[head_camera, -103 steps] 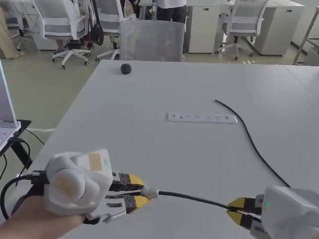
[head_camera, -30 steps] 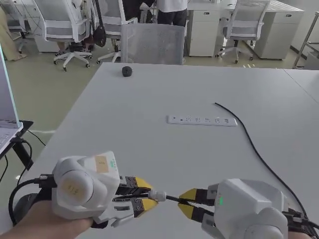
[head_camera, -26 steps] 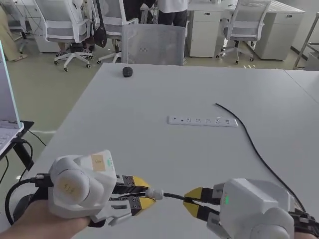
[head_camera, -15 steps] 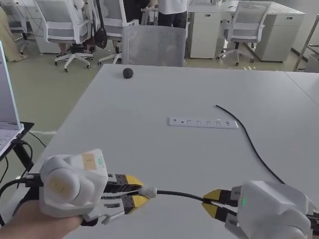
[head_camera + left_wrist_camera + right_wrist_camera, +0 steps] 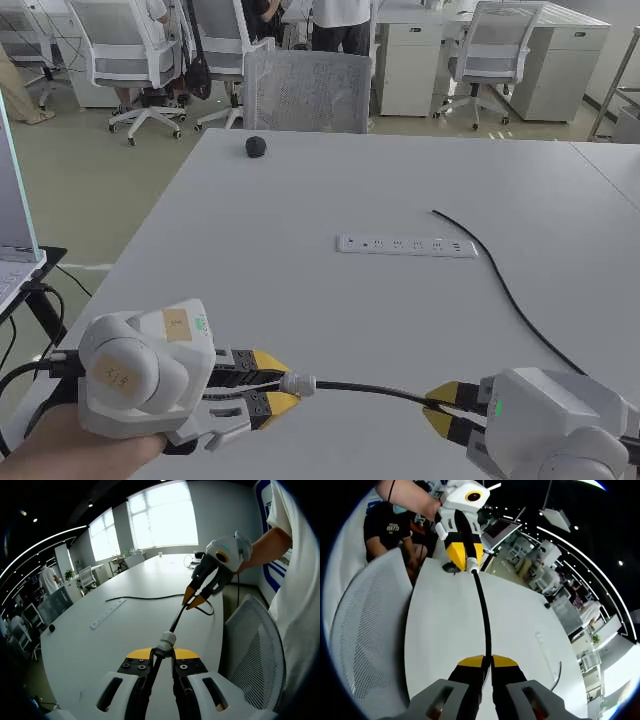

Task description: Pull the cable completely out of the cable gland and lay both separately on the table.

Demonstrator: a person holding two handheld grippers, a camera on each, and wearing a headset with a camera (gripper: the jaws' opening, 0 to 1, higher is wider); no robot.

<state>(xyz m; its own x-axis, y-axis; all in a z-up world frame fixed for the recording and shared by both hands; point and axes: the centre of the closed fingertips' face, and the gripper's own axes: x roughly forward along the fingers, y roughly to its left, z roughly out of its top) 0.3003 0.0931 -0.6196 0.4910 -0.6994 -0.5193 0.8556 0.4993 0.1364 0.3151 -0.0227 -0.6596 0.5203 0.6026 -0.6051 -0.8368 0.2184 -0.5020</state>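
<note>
Left tongs (image 5: 283,382) and right tongs (image 5: 432,404) both closed; tips facing.

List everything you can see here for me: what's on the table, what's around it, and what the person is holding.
table: one, white, across the middle of the head view.
power strip: one, white, flat at mid-table.
cable: one, black, lies right of the power strip; its near stretch runs straight between the two grippers.
cable gland: one, white, on the cable at the left gripper's tips.
round object: one, black, near the table's far edge; too small to identify.
mesh chair: one, grey, behind the far edge.
office chairs: several, pale, on the floor beyond.
left gripper: one, white with yellow fingers, shut on the cable gland.
right gripper: one, white with yellow fingers, shut on the cable.
</note>
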